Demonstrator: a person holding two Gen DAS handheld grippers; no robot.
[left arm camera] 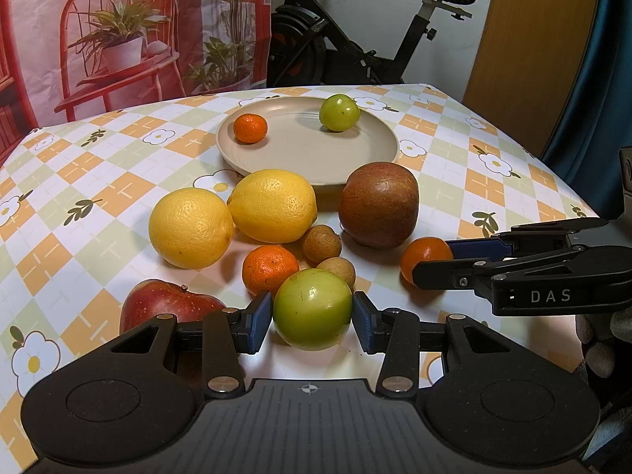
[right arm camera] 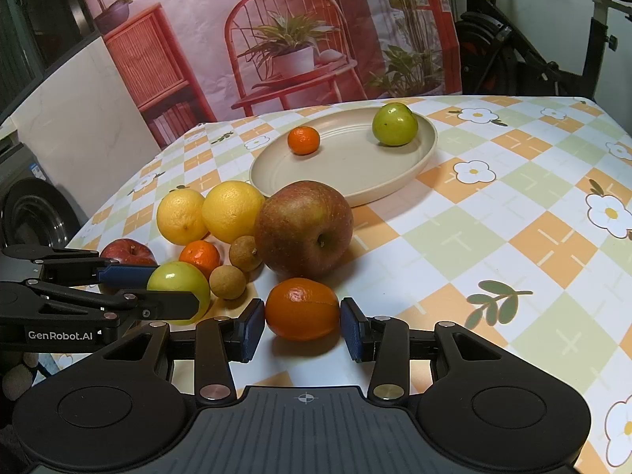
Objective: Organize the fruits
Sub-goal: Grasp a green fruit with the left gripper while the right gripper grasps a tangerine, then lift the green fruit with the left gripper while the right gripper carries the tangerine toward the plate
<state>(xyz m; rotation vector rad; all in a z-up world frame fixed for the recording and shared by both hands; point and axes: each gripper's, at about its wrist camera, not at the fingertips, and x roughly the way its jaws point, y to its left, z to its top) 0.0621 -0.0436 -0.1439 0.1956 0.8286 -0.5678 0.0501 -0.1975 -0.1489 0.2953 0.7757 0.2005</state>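
Observation:
My left gripper (left arm camera: 312, 322) is shut on a green fruit (left arm camera: 312, 308) resting on the tablecloth, blue pads against both its sides. Off to the right, my right gripper (right arm camera: 302, 326) is shut on an orange mandarin (right arm camera: 302, 308), which also sits on the cloth. Farther back, a beige plate (left arm camera: 300, 158) holds a small mandarin (left arm camera: 250, 128) and another green fruit (left arm camera: 339, 112). Between plate and grippers lie two yellow citrus (left arm camera: 191, 227) (left arm camera: 272, 205), a brownish apple (left arm camera: 379, 203), a red apple (left arm camera: 166, 302), a loose mandarin (left arm camera: 270, 268) and two longans (left arm camera: 322, 243).
The table carries a checked flower-print cloth (right arm camera: 513, 217), bare on the right side. Its edges fall away at left and right. A printed backdrop with a red chair (right arm camera: 284, 47) hangs behind, and an exercise bike (left arm camera: 355, 39) stands at the back right.

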